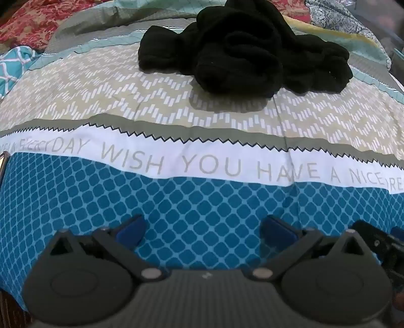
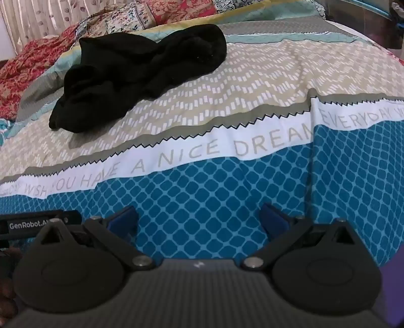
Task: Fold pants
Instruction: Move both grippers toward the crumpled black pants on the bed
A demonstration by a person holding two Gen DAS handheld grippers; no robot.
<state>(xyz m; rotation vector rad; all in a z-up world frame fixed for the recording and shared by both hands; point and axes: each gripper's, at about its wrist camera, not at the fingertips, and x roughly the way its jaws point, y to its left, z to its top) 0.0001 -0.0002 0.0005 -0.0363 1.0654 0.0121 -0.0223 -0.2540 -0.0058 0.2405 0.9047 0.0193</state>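
The left gripper, its black housing filling the 6 o'clock edge of the left wrist view, hangs with blue-padded fingers spread wide and nothing between them, tilted down over the blue lattice band of a bedspread that covers the bed. Part of the other tool shows at 4 o'clock in that view. Beyond the fingers, toward 12 o'clock, runs a white strip of the bedspread printed with grey words, "WISH YOU HAVE A NICE", edged by a dark zigzag line, then a beige band of white dashes. On that beige band, at 12 o'clock and well apart from the gripper, lies the black pants, crumpled in a heap, not laid flat. Red floral bedding bunches at 10 o'clock. In the right wrist view the right gripper likewise stands wide open and empty above the blue lattice, with a black bar marked "GenRobot" at 9 o'clock beside it. From there the pants lie at 11 o'clock, stretched in a rumpled diagonal across the beige band, well clear of the fingers. A patchwork quilt and a pale curtain close the scene at the 11 o'clock edge.
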